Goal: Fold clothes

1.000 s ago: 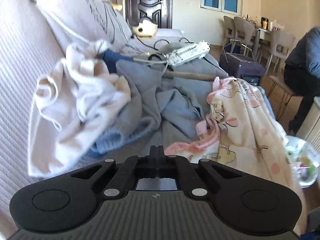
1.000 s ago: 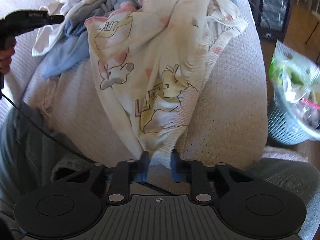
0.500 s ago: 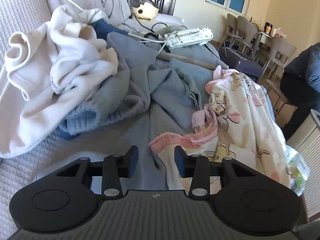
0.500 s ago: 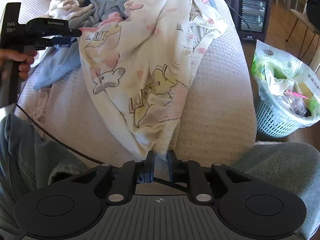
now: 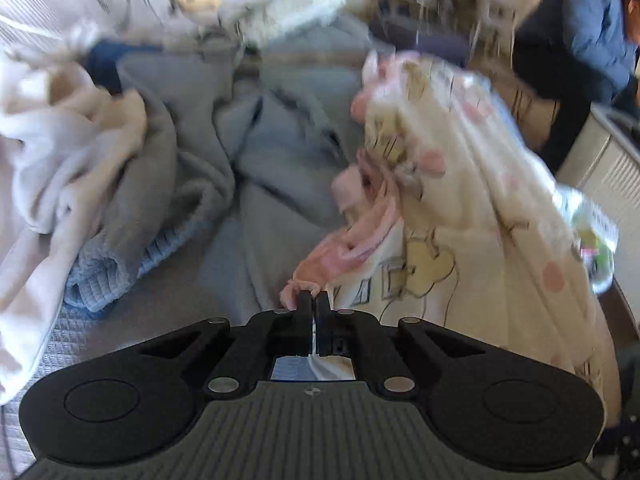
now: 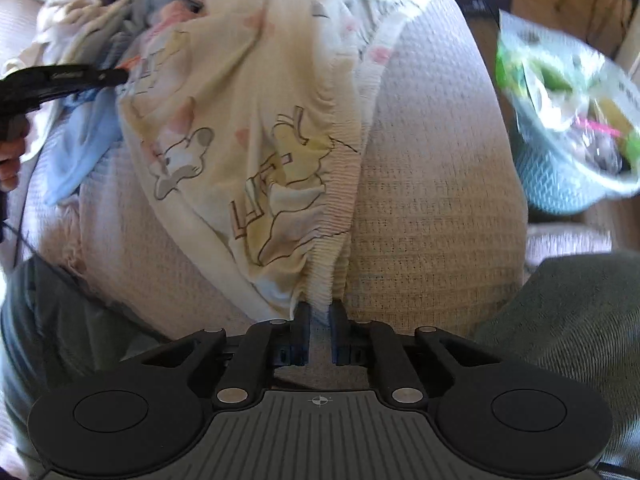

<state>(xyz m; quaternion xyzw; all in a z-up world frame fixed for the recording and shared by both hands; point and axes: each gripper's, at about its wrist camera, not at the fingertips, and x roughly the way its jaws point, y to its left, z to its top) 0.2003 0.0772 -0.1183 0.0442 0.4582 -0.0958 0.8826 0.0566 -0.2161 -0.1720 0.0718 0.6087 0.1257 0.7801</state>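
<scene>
A cream garment with cartoon prints and pink trim (image 5: 472, 208) lies draped over the sofa; it also shows in the right wrist view (image 6: 248, 128). My left gripper (image 5: 314, 300) is shut on its pink edge (image 5: 320, 268). My right gripper (image 6: 319, 312) is shut on its ribbed cream hem (image 6: 322, 280) at the near end. The left gripper (image 6: 72, 80) shows at far left in the right wrist view, at the garment's other end.
A grey-blue sweater (image 5: 256, 152) and a white garment (image 5: 68, 148) lie heaped on the sofa (image 6: 432, 184) to the left. A basket with a plastic bag (image 6: 572, 136) stands on the floor at right. A person in blue (image 5: 576, 48) sits beyond.
My left gripper moved forward to the pink edge and closed on it. The right gripper kept its hold on the hem. Both views are blurred by movement.
</scene>
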